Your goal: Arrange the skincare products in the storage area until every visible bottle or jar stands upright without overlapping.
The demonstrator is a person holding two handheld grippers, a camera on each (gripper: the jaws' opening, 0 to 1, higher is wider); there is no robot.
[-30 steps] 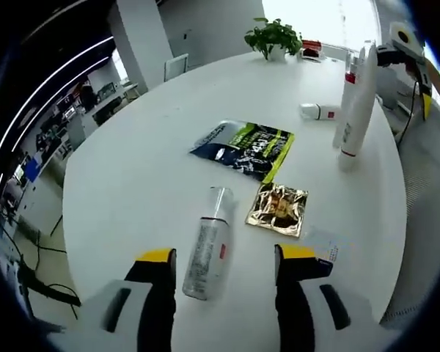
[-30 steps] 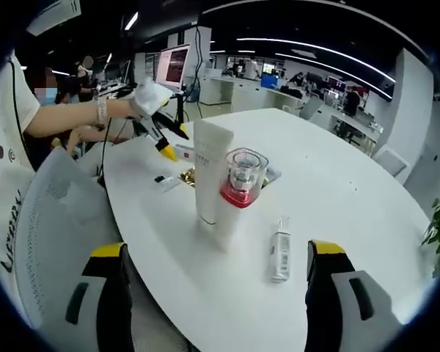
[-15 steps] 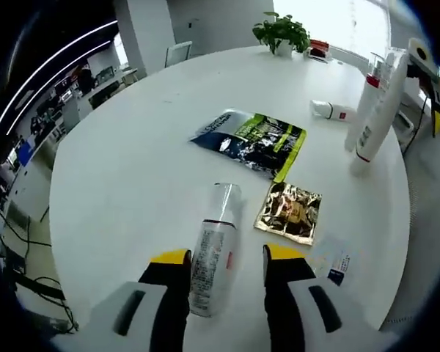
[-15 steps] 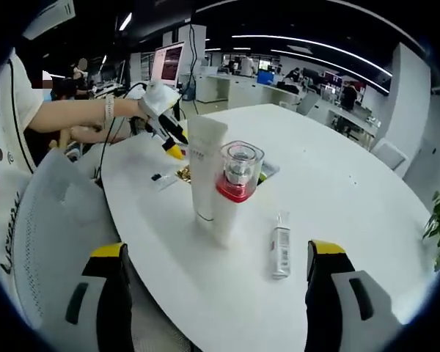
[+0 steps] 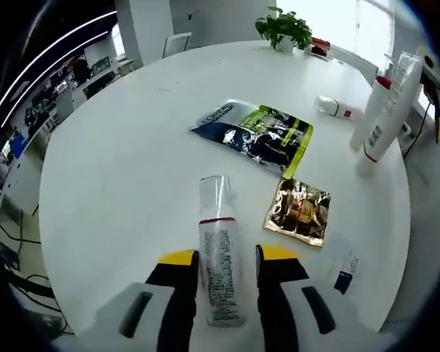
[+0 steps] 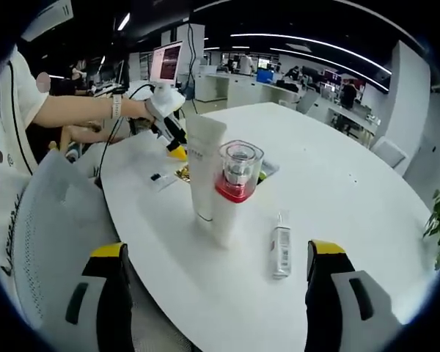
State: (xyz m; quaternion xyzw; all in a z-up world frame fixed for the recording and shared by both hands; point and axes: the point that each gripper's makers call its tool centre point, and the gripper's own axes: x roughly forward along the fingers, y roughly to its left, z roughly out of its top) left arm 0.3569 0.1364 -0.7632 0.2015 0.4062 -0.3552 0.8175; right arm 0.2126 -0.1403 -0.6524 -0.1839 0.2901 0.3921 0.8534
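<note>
Left gripper view: The left tool has its jaws drawn narrow on either side of a clear-capped bottle that lies flat on the white table. The jaws appear to touch the bottle's sides; whether the grip is firm cannot be told. The bottle is not yet raised. Beyond it lie a dark-and-green packet and a gold sachet, just beside each other. At the far right edge a white tube and a red-collared bottle stand upright, close together. A small white bottle lies on its side near them.

Right gripper view: The right tool stands wide open, holding and touching nothing. Ahead, the white tube and red-collared bottle stand upright; the small white bottle lies flat just right of them. The left tool shows behind the tube.

Judgement: two items stand, two lie flat; the task is roughly half done.
</note>
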